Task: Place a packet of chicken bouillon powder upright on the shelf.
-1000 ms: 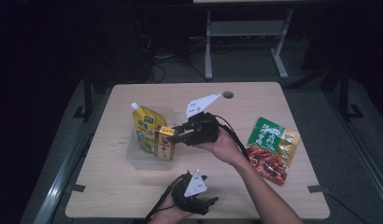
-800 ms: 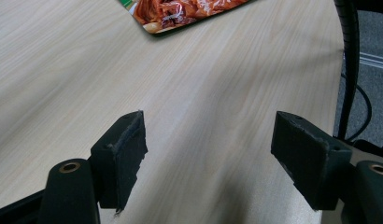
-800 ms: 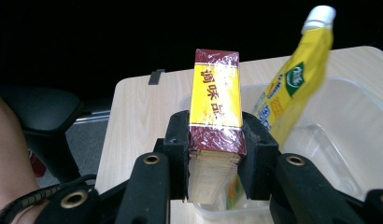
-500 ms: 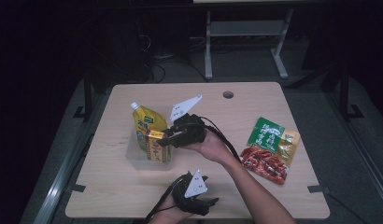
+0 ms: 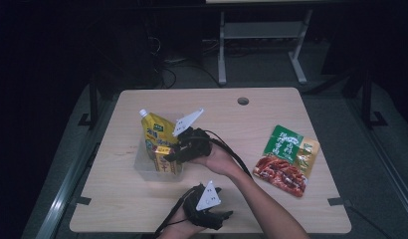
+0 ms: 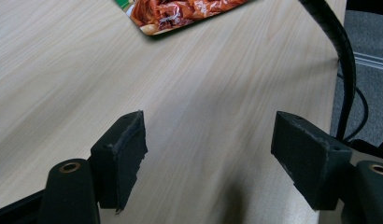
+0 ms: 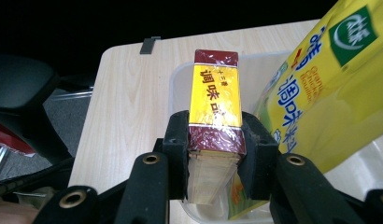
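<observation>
My right gripper (image 7: 213,140) is shut on a yellow and dark red box (image 7: 215,109), its pads pressing both long sides. The box hangs over the clear plastic bin (image 7: 180,74), beside a yellow spouted pouch (image 7: 320,93) that stands in the bin. From above, the right gripper (image 5: 172,155) holds the box (image 5: 163,160) at the bin (image 5: 142,169), against the pouch (image 5: 157,132). My left gripper (image 5: 223,219) rests near the table's front edge. Its jaws stand wide apart over bare wood, left gripper (image 6: 208,154) with nothing between the pads.
A green packet (image 5: 283,142), a small yellow-orange packet (image 5: 307,153) and a red food packet (image 5: 280,174) lie at the table's right side. The red packet's (image 6: 180,11) edge lies ahead of the left gripper. A cable hole (image 5: 243,100) sits near the far edge.
My right gripper has carried the box leftward and down, from beside the pouch into the bin's opening. The left gripper has stayed put.
</observation>
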The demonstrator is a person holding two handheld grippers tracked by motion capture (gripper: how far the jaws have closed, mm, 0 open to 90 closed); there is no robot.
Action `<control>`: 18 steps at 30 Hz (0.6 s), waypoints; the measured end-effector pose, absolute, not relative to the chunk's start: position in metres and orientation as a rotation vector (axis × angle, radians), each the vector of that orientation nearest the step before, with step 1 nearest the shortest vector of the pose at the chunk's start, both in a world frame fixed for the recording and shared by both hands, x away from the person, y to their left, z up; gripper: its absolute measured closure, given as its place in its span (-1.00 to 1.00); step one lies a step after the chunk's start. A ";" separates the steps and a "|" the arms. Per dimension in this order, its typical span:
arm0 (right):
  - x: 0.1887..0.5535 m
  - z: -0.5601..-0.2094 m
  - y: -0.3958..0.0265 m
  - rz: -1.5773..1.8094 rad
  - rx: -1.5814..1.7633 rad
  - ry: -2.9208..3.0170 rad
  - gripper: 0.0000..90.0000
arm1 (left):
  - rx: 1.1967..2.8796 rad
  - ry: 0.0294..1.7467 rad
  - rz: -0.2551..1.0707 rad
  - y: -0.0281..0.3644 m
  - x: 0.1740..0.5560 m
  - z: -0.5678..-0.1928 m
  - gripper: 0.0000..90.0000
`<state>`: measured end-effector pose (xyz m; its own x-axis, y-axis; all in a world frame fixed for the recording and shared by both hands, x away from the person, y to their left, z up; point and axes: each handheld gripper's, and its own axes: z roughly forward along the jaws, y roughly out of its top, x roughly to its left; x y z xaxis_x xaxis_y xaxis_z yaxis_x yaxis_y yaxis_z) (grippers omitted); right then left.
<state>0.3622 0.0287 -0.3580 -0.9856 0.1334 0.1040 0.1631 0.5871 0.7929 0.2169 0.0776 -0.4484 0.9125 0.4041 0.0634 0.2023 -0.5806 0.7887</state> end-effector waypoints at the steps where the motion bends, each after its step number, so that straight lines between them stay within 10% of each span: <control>1: 0.362 -0.359 0.029 -1.392 -0.260 -2.766 0.48 | 2.206 0.429 0.297 0.078 0.217 -0.449 -0.43; 18: 0.359 -0.380 0.039 -1.322 -0.268 -2.791 0.40 | 2.208 0.429 0.282 0.076 0.215 -0.449 -0.42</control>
